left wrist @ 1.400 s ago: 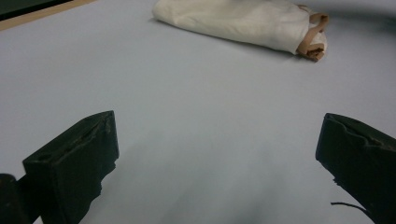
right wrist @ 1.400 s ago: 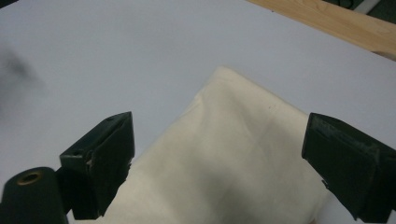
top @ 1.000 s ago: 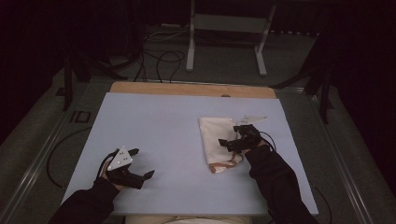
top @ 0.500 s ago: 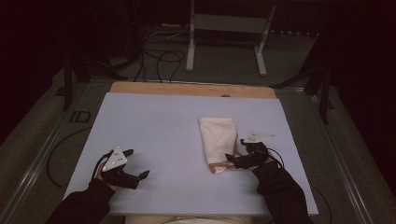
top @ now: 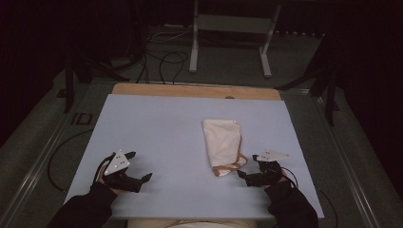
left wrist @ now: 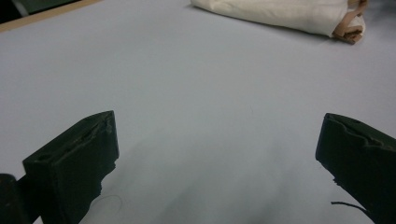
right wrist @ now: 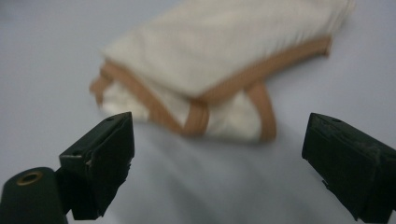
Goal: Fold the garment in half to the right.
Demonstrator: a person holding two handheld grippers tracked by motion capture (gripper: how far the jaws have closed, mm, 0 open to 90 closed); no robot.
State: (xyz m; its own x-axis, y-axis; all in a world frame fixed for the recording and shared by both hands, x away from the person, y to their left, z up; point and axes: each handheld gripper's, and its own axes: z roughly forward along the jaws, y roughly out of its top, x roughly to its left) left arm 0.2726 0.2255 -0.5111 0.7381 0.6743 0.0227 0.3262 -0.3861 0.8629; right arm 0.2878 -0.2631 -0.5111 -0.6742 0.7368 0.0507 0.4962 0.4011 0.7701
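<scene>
Folded cream cloth (top: 222,146) w/ tan trim lies right of centre on the table (top: 157,128). Right gripper (top: 247,166) spread wide just beside its near end, not touching — right gripper view shows the tan straps (right wrist: 196,114) close up. Left gripper (top: 139,166) also spread, over bare table, well apart from cloth.

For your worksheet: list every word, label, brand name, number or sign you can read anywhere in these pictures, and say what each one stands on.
There are none to read. The folded cream cloth with its tan trim bears no print or visible tag. The blue table is plain. The grey plates on the left tongs and right tongs carry a few small dots, no letters or numbers.
</scene>
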